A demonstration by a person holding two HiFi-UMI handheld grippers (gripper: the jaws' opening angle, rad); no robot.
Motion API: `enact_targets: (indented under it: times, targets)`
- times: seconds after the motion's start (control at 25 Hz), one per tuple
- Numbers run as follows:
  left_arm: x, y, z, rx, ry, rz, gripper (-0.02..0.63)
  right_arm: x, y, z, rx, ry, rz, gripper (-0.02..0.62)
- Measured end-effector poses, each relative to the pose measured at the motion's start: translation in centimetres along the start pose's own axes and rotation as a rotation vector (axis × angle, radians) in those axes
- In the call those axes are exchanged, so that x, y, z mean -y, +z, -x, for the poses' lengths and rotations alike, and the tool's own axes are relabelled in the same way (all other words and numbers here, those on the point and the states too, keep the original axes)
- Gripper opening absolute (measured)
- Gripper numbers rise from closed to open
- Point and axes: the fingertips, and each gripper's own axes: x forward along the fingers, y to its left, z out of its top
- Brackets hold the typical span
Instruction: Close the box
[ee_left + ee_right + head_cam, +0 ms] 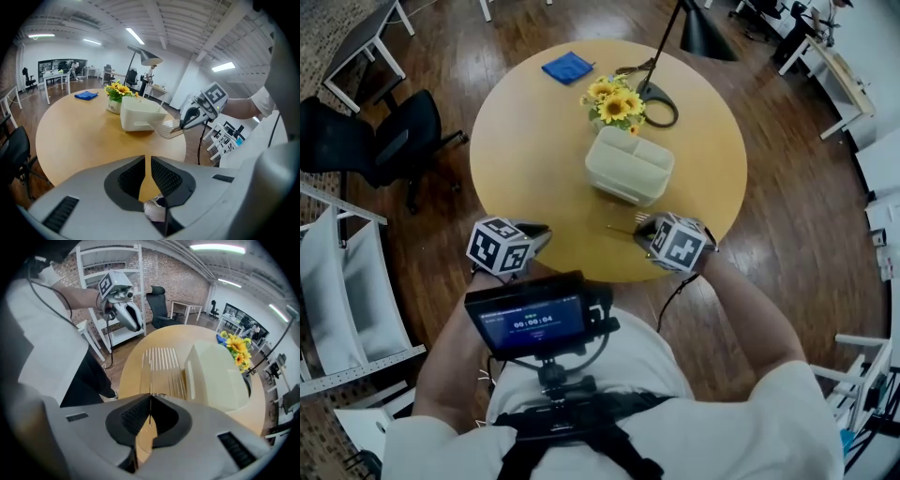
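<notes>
A cream box point(630, 166) stands open-topped in the middle of the round wooden table point(534, 141); it also shows in both gripper views point(138, 114) point(220, 376). Its clear ribbed lid point(159, 366) is held by one edge above the table's near rim, beside the box, with my right gripper point(645, 225) shut on it. The lid point(164, 127) looks roughly level and sits apart from the box top. My left gripper point(539, 234) hovers at the table's near-left edge, its jaws nearly together with nothing between them.
A pot of yellow flowers point(614, 103) stands just behind the box. A desk lamp's base point(658, 101) and a blue cloth point(567, 67) lie farther back. A black office chair point(375, 141) and white shelving point(337, 272) are to the left of the table.
</notes>
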Motion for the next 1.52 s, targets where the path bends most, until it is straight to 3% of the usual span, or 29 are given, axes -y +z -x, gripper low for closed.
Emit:
enact_targets:
  times: [0.28,0.68,0.92,1.52]
  targets:
    - [0.0,1.2,-0.3,0.017,-0.015,-0.020,0.031,6.5,2.0,3.4,-0.004,-0.110,-0.057,0.011]
    - [0.8,1.3,-0.4,0.016,-0.009,-0.015,0.031,12.6,2.8,1.2,-0.081,-0.102,-0.113,0.011]
    - [-0.7,0.4,0.8,0.019,-0.006,0.003,0.031,13.5,4.3,-1.3,-0.117,-0.080,-0.117,0.011]
    - [-1.3,0.0,0.5,0.007,-0.015,0.007,0.031,13.1,4.5,-1.2,-0.125,-0.019,-0.135,0.011]
